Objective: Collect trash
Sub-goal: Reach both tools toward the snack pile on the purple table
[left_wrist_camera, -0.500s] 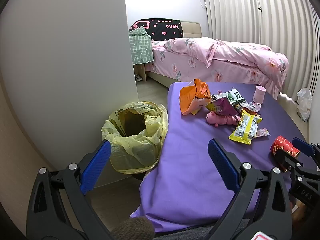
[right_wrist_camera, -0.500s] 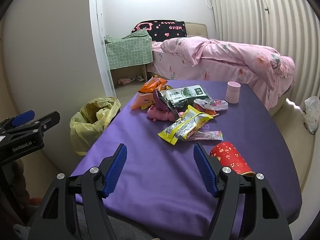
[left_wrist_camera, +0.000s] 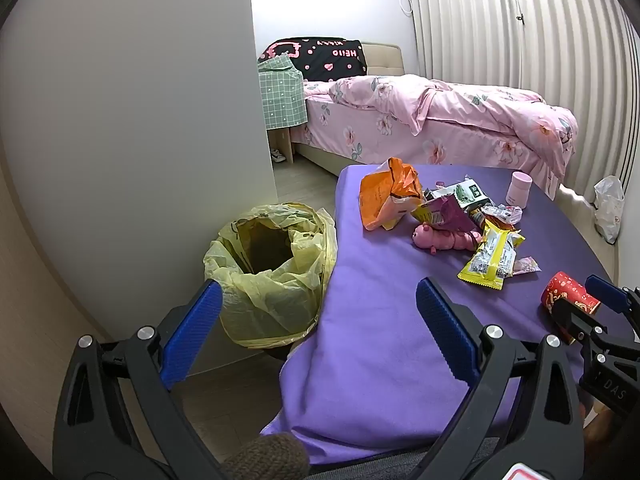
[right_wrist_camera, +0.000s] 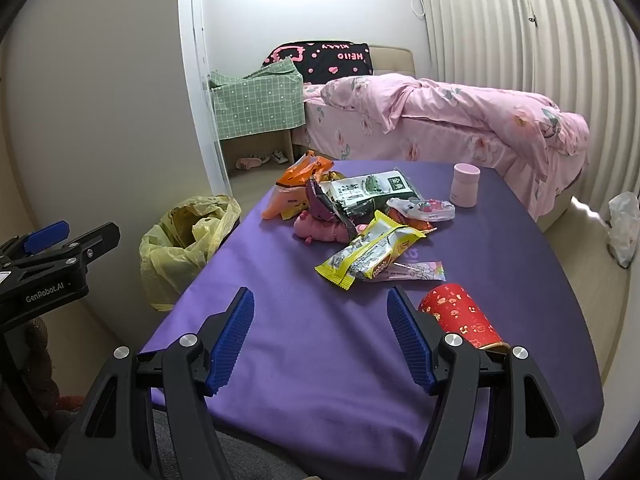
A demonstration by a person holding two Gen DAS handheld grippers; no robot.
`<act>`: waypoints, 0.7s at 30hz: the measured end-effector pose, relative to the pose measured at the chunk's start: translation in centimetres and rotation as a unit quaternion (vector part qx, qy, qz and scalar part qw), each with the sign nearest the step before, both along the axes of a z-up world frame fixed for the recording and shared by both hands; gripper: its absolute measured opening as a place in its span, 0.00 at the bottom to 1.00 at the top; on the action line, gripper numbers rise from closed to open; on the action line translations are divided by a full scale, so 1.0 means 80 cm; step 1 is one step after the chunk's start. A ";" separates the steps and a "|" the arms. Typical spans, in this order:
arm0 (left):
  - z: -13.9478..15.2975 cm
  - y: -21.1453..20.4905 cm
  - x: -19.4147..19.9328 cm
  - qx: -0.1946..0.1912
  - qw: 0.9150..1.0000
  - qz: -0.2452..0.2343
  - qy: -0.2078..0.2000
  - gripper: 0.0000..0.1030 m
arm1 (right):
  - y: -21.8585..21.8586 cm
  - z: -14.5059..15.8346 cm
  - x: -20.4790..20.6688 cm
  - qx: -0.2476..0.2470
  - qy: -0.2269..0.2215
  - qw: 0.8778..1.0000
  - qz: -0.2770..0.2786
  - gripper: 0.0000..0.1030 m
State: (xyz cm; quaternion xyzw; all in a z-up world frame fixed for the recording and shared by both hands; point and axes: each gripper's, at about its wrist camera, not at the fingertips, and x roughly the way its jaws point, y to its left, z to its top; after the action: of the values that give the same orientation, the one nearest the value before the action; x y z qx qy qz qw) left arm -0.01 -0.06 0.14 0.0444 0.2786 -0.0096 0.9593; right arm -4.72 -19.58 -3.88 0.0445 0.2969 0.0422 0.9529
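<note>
I held my left gripper (left_wrist_camera: pixel 318 328) and right gripper (right_wrist_camera: pixel 320 336) with jaws spread wide and empty above the near edge of the purple-covered desk (right_wrist_camera: pixel 304 344). The trash sat in a loose pile toward the far middle: an orange bag (right_wrist_camera: pixel 296 190), a yellow wrapper (right_wrist_camera: pixel 368 254) and a green-and-white packet (right_wrist_camera: pixel 364 192), with a red paper cup (right_wrist_camera: pixel 460 316) lying just beside my right gripper. A bin lined with a yellow bag (left_wrist_camera: pixel 268 268) stood on the floor to the desk's left
</note>
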 end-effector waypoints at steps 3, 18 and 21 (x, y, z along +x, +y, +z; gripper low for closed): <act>-0.001 -0.001 0.002 0.000 1.000 0.000 0.000 0.91 | 0.000 0.000 0.000 0.000 0.000 1.000 0.000 0.63; -0.009 -0.009 0.009 0.004 1.000 -0.024 -0.005 0.91 | -0.001 -0.001 0.000 -0.004 -0.003 1.000 -0.002 0.63; -0.011 -0.014 0.017 -0.003 0.999 -0.053 -0.006 0.91 | -0.024 0.007 -0.008 -0.024 -0.012 1.000 -0.014 0.63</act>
State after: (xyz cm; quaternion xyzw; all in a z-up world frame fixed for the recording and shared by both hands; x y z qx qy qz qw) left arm 1.39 -1.17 -0.71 0.0562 0.2705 -0.0613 0.9591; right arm -5.38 -21.49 -3.35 0.0255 0.2855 0.0223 0.9578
